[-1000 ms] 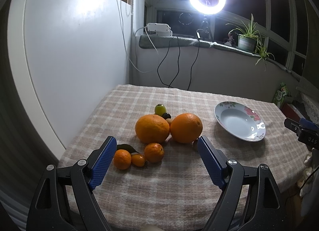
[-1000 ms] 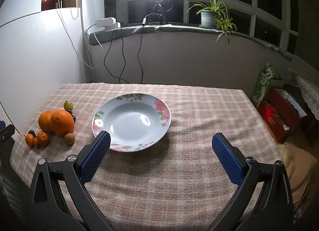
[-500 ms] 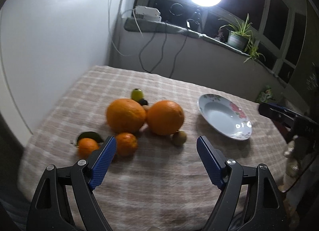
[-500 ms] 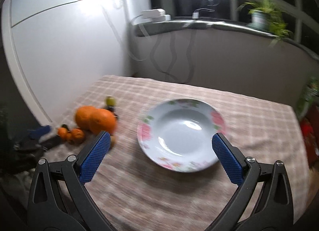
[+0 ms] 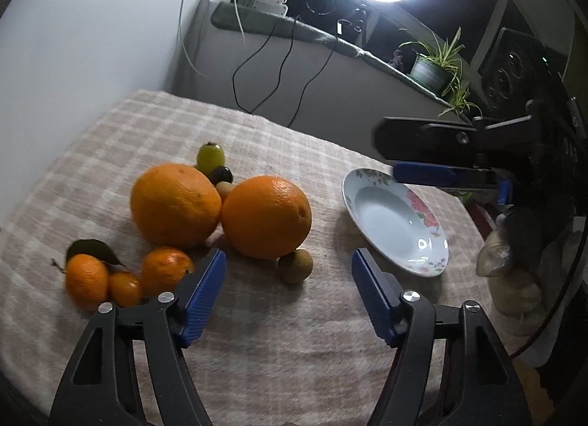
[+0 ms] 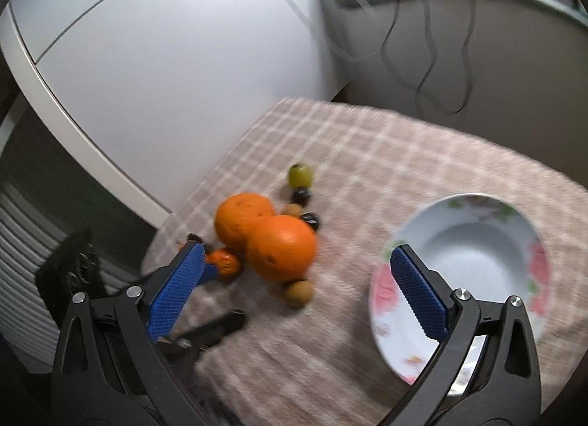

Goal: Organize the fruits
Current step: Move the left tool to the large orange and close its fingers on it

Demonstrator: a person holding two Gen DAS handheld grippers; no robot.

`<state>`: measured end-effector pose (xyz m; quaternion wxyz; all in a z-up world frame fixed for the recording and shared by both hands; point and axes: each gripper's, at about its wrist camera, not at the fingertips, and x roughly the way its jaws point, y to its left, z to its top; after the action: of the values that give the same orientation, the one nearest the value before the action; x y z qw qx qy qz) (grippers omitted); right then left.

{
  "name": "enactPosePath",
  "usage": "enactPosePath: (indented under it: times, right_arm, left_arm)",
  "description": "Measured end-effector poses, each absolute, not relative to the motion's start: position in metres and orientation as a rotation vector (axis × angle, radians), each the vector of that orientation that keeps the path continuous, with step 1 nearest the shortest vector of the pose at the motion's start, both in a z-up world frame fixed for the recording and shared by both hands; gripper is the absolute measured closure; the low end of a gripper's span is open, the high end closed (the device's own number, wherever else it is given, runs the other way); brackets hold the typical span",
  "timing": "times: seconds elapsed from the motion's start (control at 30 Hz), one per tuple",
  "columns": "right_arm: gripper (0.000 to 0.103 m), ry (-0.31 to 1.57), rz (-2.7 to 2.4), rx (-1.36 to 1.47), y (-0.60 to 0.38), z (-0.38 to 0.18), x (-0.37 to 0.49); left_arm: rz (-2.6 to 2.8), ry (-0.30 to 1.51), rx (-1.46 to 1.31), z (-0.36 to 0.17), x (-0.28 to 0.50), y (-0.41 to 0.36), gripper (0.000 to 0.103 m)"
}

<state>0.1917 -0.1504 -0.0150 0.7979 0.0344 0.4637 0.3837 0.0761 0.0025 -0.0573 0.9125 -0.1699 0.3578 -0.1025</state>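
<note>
The left gripper (image 5: 286,277) has its two blue ribbed fingers (image 5: 204,292) spread wide and holds nothing. Just in front of the gap between them lies a small brown fruit (image 5: 295,266), round with a dull, rough skin, touching the underside of the nearer big orange (image 5: 266,216). This small fruit sits nearly on the middle line of the left gripper, a little towards the left finger, so a straight push forward would bring it between the fingers. It is round, so no axis needs matching.

Beside the first orange, to the left, a second big orange (image 5: 175,204) touches it; both have a shiny, dimpled peel. Near the left finger sit three small mandarins (image 5: 125,279), one with a dark leaf. Behind the oranges are a green fruit (image 5: 210,156) and a small dark one (image 5: 221,174).

The right gripper (image 6: 294,303) is also spread open and empty. Its view is blurred. It looks at the same pile from the plate side, with the brown fruit ahead of its gap but farther off. I judge the left gripper to be nearer.

The plate (image 5: 433,253), white, glossy, deep, with flowers on the rim, stands empty on the checked cloth (image 5: 294,352), apart from the fruit on the right. No fruit is in it yet.
</note>
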Motion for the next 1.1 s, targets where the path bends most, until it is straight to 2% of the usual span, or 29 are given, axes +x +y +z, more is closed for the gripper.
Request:
enactPosePath:
  times: [0.07, 0.13, 0.3, 0.77, 0.87, 1.1]
  right_arm:
    - [0.005, 1.02, 0.852, 0.065, -0.142, -0.019, 0.196]
    - [0.012, 1.056, 0.873, 0.07, -0.133, -0.027, 0.202]
    - [0.02, 1.14, 0.899, 0.102, -0.122, -0.05, 0.218]
    - [0.025, 1.271, 0.895, 0.139, -0.106, -0.083, 0.241]
    - [0.034, 1.3, 0.915, 0.173, -0.106, -0.089, 0.243]
    - [0.035, 1.297, 0.908, 0.208, -0.109, -0.09, 0.243]
  left_arm:
    - [-0.217, 0.745, -0.374, -0.06, 0.079, 0.004, 0.039]
    - [-0.218, 0.75, -0.387, -0.061, 0.083, 0.003, 0.04]
    - [-0.203, 0.759, -0.391, -0.064, 0.09, 0.002, 0.042]
    - [-0.17, 0.782, -0.373, -0.076, 0.105, 0.004, 0.043]
    - [-0.173, 0.785, -0.378, -0.078, 0.107, 0.006, 0.043]
    - [-0.171, 0.776, -0.359, -0.078, 0.106, 0.005, 0.043]
